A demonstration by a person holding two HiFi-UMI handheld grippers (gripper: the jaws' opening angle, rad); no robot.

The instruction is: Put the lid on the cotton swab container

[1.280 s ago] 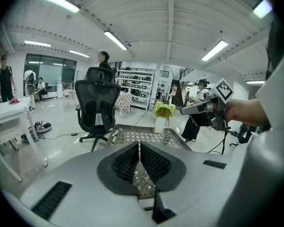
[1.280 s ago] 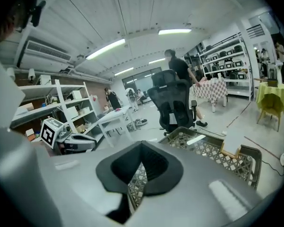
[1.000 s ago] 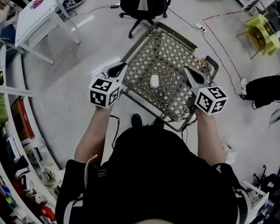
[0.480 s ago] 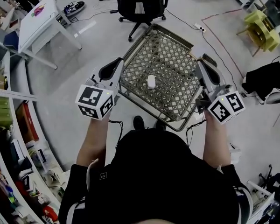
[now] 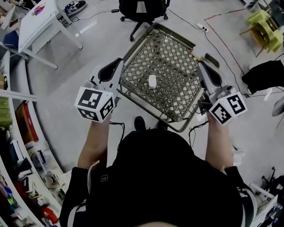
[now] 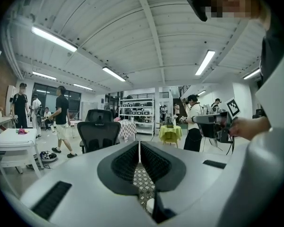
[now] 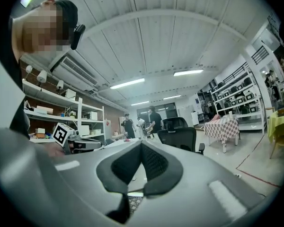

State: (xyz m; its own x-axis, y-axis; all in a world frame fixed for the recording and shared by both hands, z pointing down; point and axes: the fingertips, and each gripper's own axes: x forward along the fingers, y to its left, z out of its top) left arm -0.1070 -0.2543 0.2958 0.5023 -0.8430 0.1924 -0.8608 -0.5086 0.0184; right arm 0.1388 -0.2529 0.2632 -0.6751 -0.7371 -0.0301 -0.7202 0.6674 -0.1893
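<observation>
Your left hand-held gripper (image 5: 117, 65) and right hand-held gripper (image 5: 201, 68) hover at the near edges of the mesh table (image 5: 177, 56), well apart. Each has its jaws pressed together on nothing. Between them and farther in sits a small white item (image 5: 152, 82), probably the cotton swab container. You see no separate lid, so it may already be capped. Next: find the lid, then spread one pair of jaws

Bright, even light from ceiling strip lights (image 6: 54, 38) above the jaws; both gripper views bend strongly, black at corners, soft close up
</observation>
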